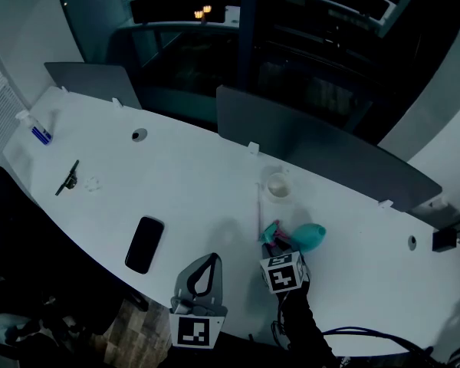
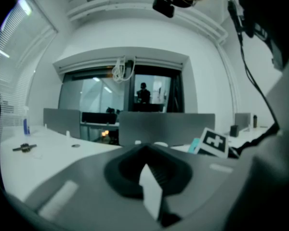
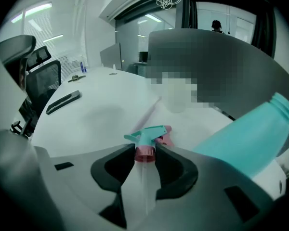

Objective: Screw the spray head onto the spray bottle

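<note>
Spray head is lying near the desk's front edge. Its pink collar is sitting between the right gripper's parted jaws, seemingly lining up for a pick rather than pinching. Bottle is lying on its side just beside it, neck bare. Left gripper, jaws together and empty, is hovering at the front edge. Phone, cup and far-edge dividers are blocking nothing.

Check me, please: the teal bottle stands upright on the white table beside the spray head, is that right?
No: the teal bottle lies on its side on the white table beside the spray head, as the right gripper view shows.
</note>
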Demonstrator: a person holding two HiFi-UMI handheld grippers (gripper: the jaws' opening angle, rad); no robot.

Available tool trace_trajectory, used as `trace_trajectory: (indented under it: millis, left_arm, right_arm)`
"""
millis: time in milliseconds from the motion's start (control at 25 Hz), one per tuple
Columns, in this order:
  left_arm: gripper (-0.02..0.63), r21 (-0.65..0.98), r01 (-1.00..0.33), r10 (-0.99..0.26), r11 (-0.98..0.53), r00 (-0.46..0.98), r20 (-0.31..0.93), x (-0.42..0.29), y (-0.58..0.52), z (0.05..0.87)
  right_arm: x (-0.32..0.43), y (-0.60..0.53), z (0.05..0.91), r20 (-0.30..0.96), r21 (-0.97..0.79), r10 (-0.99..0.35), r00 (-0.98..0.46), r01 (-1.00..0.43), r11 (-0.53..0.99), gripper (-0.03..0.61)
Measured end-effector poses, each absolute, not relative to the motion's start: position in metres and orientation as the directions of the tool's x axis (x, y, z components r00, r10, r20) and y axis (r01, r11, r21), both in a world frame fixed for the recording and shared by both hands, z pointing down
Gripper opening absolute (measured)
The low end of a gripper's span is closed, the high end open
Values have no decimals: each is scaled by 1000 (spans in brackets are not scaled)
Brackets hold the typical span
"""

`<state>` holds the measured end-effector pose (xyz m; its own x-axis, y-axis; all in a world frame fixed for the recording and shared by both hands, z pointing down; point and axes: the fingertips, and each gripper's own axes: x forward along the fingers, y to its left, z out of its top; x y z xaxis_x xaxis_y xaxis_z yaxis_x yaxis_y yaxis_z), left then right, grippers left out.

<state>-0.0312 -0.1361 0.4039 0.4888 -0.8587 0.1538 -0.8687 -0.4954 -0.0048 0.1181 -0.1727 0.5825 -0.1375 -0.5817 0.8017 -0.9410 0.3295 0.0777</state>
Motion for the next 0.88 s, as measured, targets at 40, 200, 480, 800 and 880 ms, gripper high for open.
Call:
trace_trajectory:
  millis: [40,200,480,800,880]
  left_arm:
    - [3,-1,-867,-858,-498,492,150,-30,-136,403]
    - [3,-2,-855,-848,-518,513,133,-21,-134,400]
    - [3,-6,-842,-836,-540,535,125,-15,-122,399]
    - [3,8,-847,-841,-532,529,109,-17,-109,394]
    - [3,8,-849,-843,-529,526,110,-19,-107,394]
  right_arm:
    - [117,-164,582,804,67,-576,-148,-940,334,135]
    - [110,-124,582,813,29,-552,-187,-933,359,135]
    - [106,-72,587,825,-38,-513,-239,-928,372,135]
    - [108,-77,593,895,-109,-339,-290,-879,465,137]
    - [106,-79,593,917,-147,-259,-304,-860,488,137]
